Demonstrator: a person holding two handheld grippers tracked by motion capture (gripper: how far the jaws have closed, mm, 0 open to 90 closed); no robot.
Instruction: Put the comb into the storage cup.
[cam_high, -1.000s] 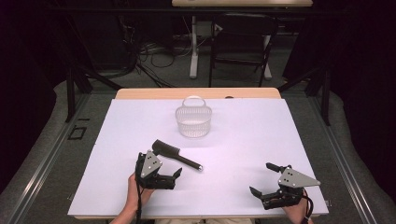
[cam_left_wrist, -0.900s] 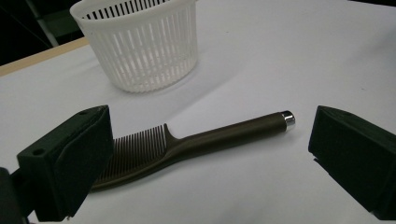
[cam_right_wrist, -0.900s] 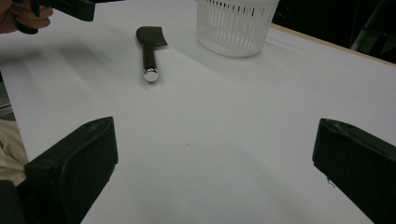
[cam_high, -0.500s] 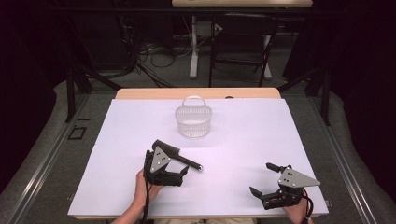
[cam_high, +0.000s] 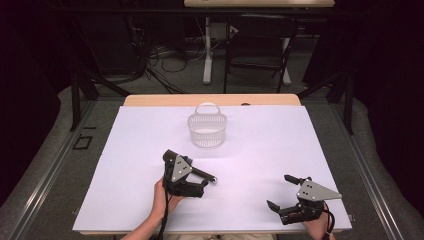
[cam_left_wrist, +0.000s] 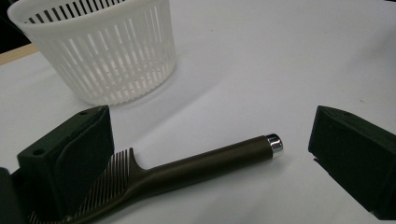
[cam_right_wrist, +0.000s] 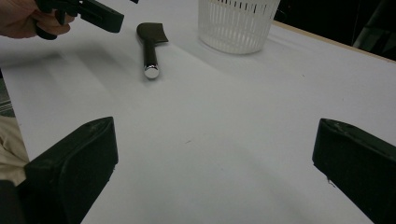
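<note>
Left gripper (cam_high: 192, 186) moved forward over the dark comb (cam_left_wrist: 187, 170), fingers now straddling its handle

Black gripper (cam_high: 189, 186) — grey plate (three-cornered), trailing cable.

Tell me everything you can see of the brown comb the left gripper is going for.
The comb is dark brown and looks like matte plastic, with a round handle ending in a shiny silver cap and a flat head of fine teeth. It lies flat on the white table, in front of the white basket and apart from it. The left gripper stands open around it, one jaw beside the toothed head, the other past the silver cap; whether the jaw touches the teeth I cannot tell.
</note>
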